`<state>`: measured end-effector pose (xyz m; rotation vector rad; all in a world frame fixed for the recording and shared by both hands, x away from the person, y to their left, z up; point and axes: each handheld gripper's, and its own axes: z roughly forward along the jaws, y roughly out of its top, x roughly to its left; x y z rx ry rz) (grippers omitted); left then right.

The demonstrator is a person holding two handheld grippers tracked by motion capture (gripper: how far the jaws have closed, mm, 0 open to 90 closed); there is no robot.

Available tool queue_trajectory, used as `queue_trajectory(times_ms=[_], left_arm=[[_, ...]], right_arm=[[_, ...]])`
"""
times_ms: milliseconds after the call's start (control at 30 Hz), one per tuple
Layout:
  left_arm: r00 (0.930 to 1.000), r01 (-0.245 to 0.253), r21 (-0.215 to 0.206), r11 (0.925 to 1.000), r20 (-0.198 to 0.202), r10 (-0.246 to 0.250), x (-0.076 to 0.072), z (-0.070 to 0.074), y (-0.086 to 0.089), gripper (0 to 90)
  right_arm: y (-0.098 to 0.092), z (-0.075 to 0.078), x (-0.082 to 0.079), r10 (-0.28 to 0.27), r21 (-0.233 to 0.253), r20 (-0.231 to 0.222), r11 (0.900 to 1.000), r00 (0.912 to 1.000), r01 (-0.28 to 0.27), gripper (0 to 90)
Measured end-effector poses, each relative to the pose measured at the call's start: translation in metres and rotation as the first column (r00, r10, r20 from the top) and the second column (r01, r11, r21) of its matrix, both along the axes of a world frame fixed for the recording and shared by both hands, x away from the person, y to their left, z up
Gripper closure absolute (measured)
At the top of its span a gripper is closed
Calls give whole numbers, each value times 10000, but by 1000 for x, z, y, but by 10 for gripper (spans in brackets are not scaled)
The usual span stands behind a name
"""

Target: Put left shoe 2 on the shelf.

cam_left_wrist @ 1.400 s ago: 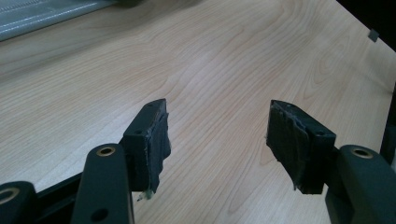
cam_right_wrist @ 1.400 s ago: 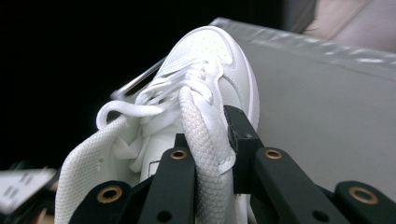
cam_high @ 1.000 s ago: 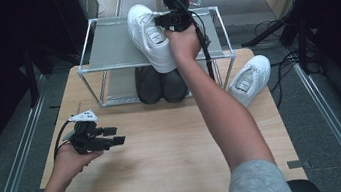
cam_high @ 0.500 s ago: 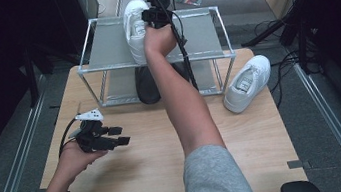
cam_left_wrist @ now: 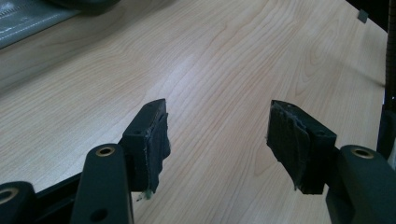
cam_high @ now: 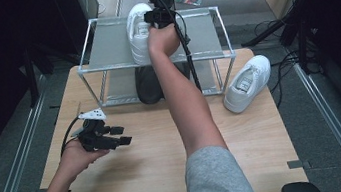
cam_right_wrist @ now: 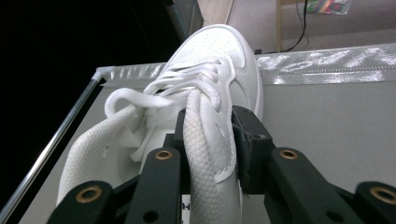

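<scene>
A white sneaker (cam_high: 138, 40) lies on the grey top shelf of a metal rack (cam_high: 202, 28) at the far side of the table. My right gripper (cam_high: 150, 22) is shut on its collar; in the right gripper view the padded rim of the sneaker (cam_right_wrist: 219, 51) is pinched between the black jaws of the right gripper (cam_right_wrist: 210, 135), toe pointing away. A second white sneaker (cam_high: 247, 82) rests on the table by the rack's right leg. My left gripper (cam_high: 121, 135) hovers low over the table's left part, and in its own view the left gripper (cam_left_wrist: 217, 140) is open with bare wood between the jaws.
A pair of black shoes (cam_high: 149, 86) sits on the rack's lower level. The wooden table (cam_high: 135, 181) has bare room in front. Dark equipment stands to the left, and cables (cam_high: 275, 26) lie on the floor at right.
My right arm has carried the sneaker leftward along the top shelf. The left gripper has stayed roughly in place, open.
</scene>
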<state>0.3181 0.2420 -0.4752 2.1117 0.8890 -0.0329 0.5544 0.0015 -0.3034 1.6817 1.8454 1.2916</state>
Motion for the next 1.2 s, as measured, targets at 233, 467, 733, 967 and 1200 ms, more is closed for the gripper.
queue_trajectory(times_ms=[233, 467, 733, 967, 1200], left_arm=[[10000, 35, 116, 9999, -17, -35, 0, 1, 3, 385], [10000, -20, 200, 9998, 60, 19, 0, 1, 4, 384], [10000, 16, 344, 9994, 26, -17, 1, 0, 3, 384], [9999, 98, 379, 9992, 65, -100, 0, 1, 0, 384], [10000, 64, 224, 9997, 39, -65, 0, 2, -1, 384]], right_arm=[[-3, 6, -5, 414, -288, 404, 9988, 9983, -402, 697], [-14, 20, -17, 1224, -515, 504, 9915, 9912, -1198, 697], [-30, 28, -36, 2208, -795, 568, 9731, 9737, -2160, 715], [-50, 29, -56, 3123, -855, 937, 9485, 9453, -3049, 706], [-64, 26, -75, 3738, -852, 1060, 9267, 9214, -3661, 678]])
